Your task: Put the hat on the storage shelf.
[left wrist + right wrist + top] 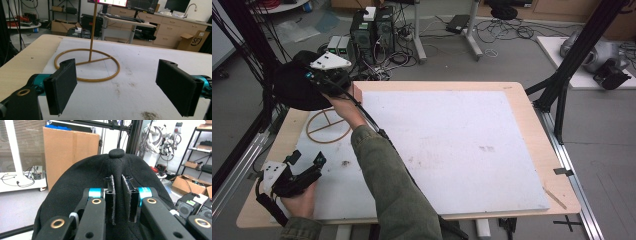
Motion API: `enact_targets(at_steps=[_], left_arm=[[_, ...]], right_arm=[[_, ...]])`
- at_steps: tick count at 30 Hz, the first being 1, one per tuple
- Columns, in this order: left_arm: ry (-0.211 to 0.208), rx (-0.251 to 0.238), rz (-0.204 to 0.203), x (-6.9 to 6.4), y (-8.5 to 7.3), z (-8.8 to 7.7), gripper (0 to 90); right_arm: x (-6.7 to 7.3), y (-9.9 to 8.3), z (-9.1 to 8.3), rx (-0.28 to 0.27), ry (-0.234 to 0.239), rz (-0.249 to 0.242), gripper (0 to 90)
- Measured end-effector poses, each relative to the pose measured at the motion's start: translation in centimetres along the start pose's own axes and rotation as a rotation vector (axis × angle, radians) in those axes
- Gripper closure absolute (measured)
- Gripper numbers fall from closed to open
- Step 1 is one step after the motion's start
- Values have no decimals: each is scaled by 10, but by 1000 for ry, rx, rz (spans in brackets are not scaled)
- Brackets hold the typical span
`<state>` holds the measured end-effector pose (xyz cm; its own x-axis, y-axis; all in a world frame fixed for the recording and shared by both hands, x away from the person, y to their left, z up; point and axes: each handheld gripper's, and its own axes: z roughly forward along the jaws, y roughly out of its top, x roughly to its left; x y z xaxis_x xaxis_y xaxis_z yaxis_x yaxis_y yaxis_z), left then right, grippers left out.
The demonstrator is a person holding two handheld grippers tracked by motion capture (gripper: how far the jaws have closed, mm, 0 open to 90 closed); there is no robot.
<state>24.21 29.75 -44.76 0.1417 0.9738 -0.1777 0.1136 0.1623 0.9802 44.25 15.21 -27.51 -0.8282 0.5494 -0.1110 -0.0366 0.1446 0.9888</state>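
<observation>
A black cap (294, 92) (75, 185) hangs above the table's far left corner, over a gold wire stand (329, 131) (87, 66) with a ring base and an upright pole. My right gripper (312, 76) (118, 178) is shut on a raised fold of the cap's cloth just below its top button, with the pads pressed on both sides. My left gripper (307, 159) (117, 75) rests low near the front left of the white board, open, with nothing between its wide-set pads (62, 85). It points toward the stand's base.
A white foam board (452, 145) covers most of the wooden table (532, 115). My right forearm in an olive sleeve (387, 185) crosses the board's left part. Computer towers (372, 30) and cables lie on the floor behind; black frame posts (562, 80) stand at the right.
</observation>
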Motion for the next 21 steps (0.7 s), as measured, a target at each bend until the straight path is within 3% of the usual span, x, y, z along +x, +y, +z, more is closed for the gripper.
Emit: enact_targets(at_steps=[12,18,21], left_arm=[[-7,0,2,-1,0,1,175],[-6,-4,1,-1,0,1,174],[-8,-4,1,-2,0,1,175]], right_arm=[[-6,3,-5,3,7,25,676],[-10,4,-10,-8,1,75,329],[-12,4,-12,9,-27,85,175]])
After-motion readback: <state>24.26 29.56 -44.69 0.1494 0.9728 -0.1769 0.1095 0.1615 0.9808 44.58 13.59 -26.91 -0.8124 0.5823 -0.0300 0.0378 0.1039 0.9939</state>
